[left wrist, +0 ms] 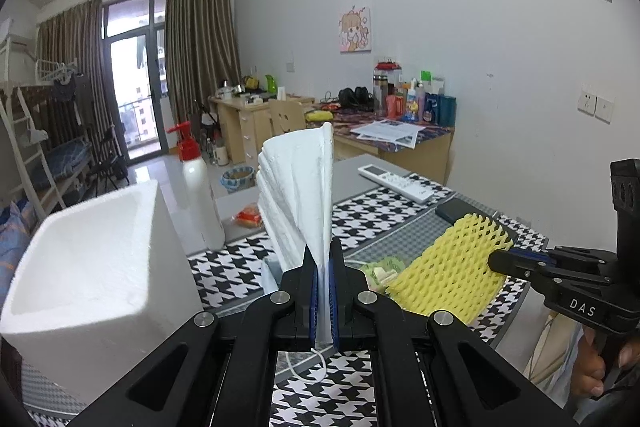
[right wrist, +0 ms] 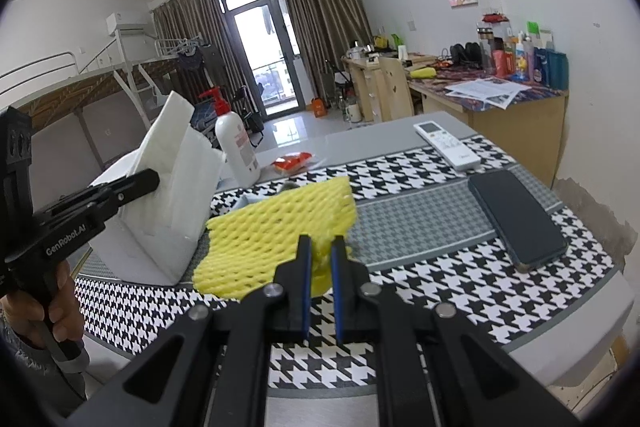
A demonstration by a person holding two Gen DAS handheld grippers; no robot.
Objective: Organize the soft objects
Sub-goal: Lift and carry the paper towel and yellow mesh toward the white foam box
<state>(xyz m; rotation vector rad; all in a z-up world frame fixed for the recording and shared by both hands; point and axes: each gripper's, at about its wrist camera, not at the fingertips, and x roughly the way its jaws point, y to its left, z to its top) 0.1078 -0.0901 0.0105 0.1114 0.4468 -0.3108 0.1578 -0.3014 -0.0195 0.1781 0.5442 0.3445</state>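
Above the table [right wrist: 420, 211], each gripper grips: white foam sheets [left wrist: 298, 187], yellow foam net [right wrist: 280, 227].

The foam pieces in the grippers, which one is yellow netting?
The yellow foam net, pinched by the right gripper. The left gripper holds plain white foam sheets instead.
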